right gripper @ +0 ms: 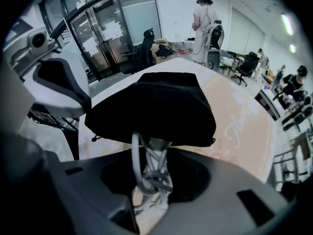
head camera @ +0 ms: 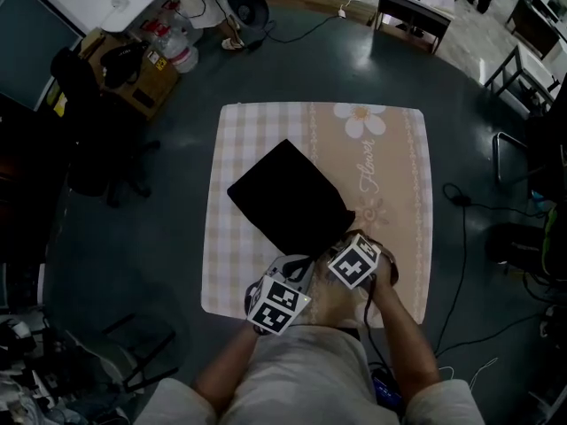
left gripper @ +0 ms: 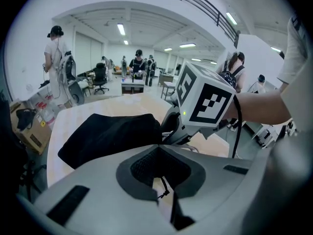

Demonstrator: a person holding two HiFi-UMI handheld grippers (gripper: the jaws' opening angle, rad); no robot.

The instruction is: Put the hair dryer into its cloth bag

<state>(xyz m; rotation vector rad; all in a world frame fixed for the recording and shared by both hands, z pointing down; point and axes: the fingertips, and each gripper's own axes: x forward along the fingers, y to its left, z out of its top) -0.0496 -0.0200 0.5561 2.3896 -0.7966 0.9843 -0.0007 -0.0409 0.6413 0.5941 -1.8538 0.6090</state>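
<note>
The black cloth bag (head camera: 288,197) lies on the checked tablecloth (head camera: 399,175), its mouth toward me. Both grippers work at that mouth. My left gripper (head camera: 297,271) is shut, and a thin black drawstring (left gripper: 164,186) of the bag (left gripper: 107,133) runs out from between its jaw tips. My right gripper (head camera: 347,242) points steeply down at the bag (right gripper: 154,106), shut on a bundle of grey cord (right gripper: 149,173) that leads into the opening. The rest of the hair dryer is hidden inside the bag. The right gripper's marker cube (left gripper: 205,99) sits close to the left jaws.
The table's near edge is right under my hands. A cardboard box (head camera: 133,78) stands on the floor at the far left, and black cables (head camera: 461,202) trail on the right. A small desk (head camera: 412,3) is beyond the table. Several people stand in the room behind.
</note>
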